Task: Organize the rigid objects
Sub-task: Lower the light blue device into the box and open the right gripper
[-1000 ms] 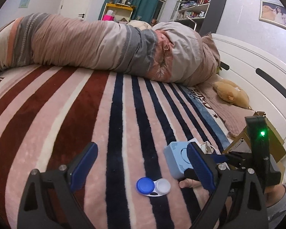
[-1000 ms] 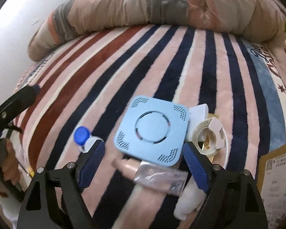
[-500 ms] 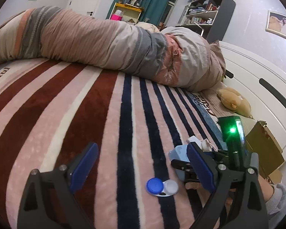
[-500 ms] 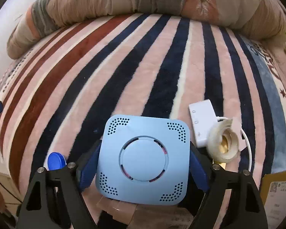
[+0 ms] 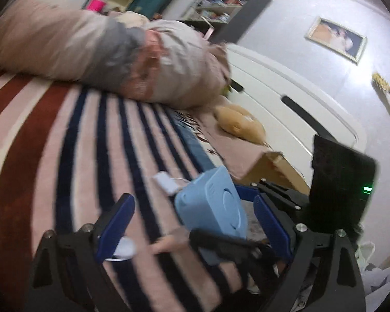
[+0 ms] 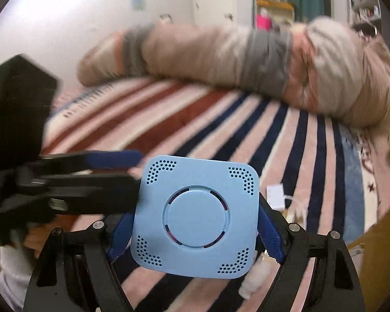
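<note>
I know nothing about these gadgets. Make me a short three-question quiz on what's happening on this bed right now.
1. True or false: the right gripper is clamped on the light blue square device.
2. Which lies on the striped blanket beside that device: A) a white adapter with a cable, B) a red mug, C) a green book?
3. Fill in: the left gripper holds ____.

Key: 1 true; 2 A; 3 nothing; its jaws have just been closing a little, with nothing gripped between them.
</note>
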`<state>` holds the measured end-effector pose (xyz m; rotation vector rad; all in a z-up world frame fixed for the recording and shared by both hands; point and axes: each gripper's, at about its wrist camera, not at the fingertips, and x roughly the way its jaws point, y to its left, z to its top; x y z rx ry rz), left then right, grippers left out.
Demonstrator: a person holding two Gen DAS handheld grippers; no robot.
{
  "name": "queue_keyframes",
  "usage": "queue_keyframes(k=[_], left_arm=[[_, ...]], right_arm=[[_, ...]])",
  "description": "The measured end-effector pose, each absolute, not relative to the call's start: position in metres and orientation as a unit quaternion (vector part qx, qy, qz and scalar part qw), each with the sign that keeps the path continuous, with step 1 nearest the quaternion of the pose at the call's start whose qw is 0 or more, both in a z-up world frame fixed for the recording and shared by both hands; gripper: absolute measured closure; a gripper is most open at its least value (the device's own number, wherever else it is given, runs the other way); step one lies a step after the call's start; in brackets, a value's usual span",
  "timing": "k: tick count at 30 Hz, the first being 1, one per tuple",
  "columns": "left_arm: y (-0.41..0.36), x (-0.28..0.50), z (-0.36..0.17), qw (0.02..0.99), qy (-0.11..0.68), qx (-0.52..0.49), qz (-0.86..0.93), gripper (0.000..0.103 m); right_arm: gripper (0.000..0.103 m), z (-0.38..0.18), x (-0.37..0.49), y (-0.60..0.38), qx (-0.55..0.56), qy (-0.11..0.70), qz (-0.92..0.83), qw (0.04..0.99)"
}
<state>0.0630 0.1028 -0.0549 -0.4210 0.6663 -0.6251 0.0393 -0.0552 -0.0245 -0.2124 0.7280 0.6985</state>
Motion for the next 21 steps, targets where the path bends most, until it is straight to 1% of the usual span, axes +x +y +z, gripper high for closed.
queue_keyframes(k=[1, 3, 4, 5, 8, 11, 15, 21], left_arm=[[0.089, 0.060, -0.045, 0.876, 0.318, -0.188, -0.310, 0.027], [0.062, 0.054, -0.025, 0.875, 0.315, -0.164, -0.328, 0.041], [0.042, 0.051, -0.014, 0.877, 0.316, -0.147, -0.331, 0.046], [0.029, 0.051, -0.005, 0.877, 0.318, -0.139, -0.333, 0.056], [-0.014, 0.046, 0.019, 0.875, 0.313, -0.110, -0.353, 0.065], [-0.062, 0.039, 0.037, 0.876, 0.308, -0.062, -0.365, 0.069], [-0.129, 0.039, 0.050, 0.867, 0.313, -0.003, -0.388, 0.069], [-0.207, 0.058, 0.033, 0.834, 0.359, 0.046, -0.417, 0.069]], right_arm=[[0.023, -0.017, 0.033, -0.061, -0.098, 0.336, 0.342, 0.872], [0.023, 0.000, 0.019, -0.074, -0.095, 0.306, 0.351, 0.880], [0.023, 0.008, 0.011, -0.084, -0.092, 0.291, 0.352, 0.885], [0.023, 0.014, 0.006, -0.093, -0.089, 0.280, 0.352, 0.889], [0.023, 0.030, -0.011, -0.129, -0.085, 0.247, 0.328, 0.908], [0.024, 0.040, -0.018, -0.172, -0.073, 0.230, 0.301, 0.922], [0.024, 0.046, -0.023, -0.233, -0.043, 0.225, 0.268, 0.936], [0.024, 0.031, -0.018, -0.311, -0.001, 0.270, 0.224, 0.936]])
